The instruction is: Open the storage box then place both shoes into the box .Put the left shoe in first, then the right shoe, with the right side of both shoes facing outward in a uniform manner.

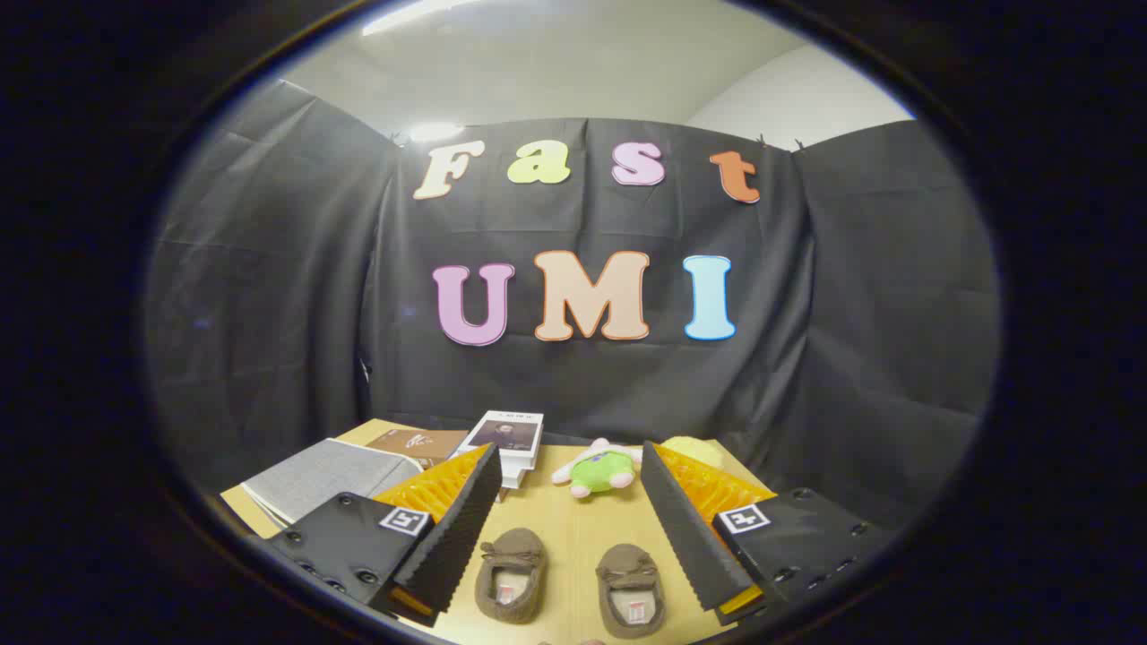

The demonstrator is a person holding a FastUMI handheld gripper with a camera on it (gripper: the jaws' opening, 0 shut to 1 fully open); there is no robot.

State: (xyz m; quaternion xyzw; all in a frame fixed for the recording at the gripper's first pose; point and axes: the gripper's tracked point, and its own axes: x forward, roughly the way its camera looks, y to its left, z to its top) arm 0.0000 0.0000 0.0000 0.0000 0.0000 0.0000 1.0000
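The gripper hangs above the table with its ribbed black fingers spread wide and nothing between them. Taking the two brown shoes as the landmark: the shoe nearer the left finger and the shoe nearer the right finger lie side by side on the wood, directly below the gap between the fingers, toes pointing away, slightly apart from each other. A small tag shows inside each shoe, too small to read.

Beyond the shoes, a green and white plush toy lies on the table, with a yellow soft thing just behind it toward the right finger. Beyond the shoes toward the left finger stands a white stack of books, its cover print too fine to make out; next to it lies a brown flat item and a grey fabric-covered box, probably the storage box, lid shut.

The risk, as I judge it: the box is not yet opened, and grabbing a shoe first would break the order. Which shoe is the left one is hard to tell from above, so a wrong pick is possible. A soft slipper may also fold or slip if pinched at its edge.
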